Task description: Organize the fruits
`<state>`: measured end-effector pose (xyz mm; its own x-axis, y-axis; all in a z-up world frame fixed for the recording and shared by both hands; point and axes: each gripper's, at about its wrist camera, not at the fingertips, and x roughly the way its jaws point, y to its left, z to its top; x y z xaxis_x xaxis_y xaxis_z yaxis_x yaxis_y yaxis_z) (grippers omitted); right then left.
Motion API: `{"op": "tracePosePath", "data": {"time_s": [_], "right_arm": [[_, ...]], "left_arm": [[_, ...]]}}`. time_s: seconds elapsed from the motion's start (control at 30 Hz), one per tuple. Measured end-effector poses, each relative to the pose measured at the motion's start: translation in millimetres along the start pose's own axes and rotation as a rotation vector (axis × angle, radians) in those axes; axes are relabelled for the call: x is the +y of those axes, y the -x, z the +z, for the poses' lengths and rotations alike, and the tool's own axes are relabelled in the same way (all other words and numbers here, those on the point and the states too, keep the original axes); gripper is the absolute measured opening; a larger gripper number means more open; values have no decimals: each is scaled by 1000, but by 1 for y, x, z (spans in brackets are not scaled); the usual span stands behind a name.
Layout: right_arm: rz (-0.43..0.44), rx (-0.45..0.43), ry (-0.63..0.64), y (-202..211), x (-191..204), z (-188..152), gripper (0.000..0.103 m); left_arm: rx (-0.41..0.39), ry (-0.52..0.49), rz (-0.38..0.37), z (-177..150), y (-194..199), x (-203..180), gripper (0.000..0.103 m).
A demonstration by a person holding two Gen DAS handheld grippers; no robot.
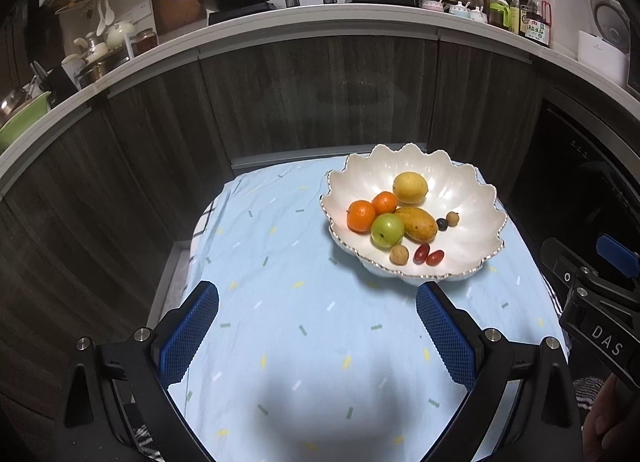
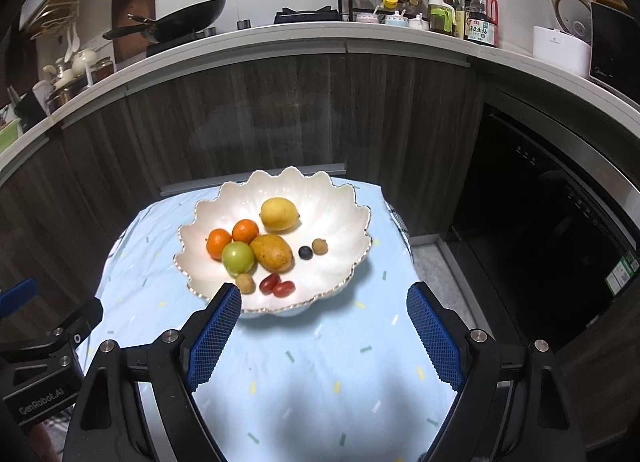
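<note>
The fruits lie in the bowl on the table before the cabinets.

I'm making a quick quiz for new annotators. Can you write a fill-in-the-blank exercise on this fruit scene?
1. All the fruit lies in a white scalloped ____ on the light blue cloth.
2. The number of oranges in it is ____.
3. The green apple touches the ____ on its right in the right wrist view.
4. The left gripper and the right gripper both hold ____.

Missing words: bowl; two; mango; nothing
</note>
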<state>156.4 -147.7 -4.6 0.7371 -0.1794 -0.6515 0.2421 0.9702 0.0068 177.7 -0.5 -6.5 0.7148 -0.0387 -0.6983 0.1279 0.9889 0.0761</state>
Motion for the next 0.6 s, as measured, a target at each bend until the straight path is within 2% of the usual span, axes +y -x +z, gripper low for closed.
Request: {"op": "tracePosePath", "data": {"time_s": [0.6], "right_arm": [[7,-36,0,52,-6,-35,86]], "left_arm": [[-46,20,11,-40,52,1,101]]}}
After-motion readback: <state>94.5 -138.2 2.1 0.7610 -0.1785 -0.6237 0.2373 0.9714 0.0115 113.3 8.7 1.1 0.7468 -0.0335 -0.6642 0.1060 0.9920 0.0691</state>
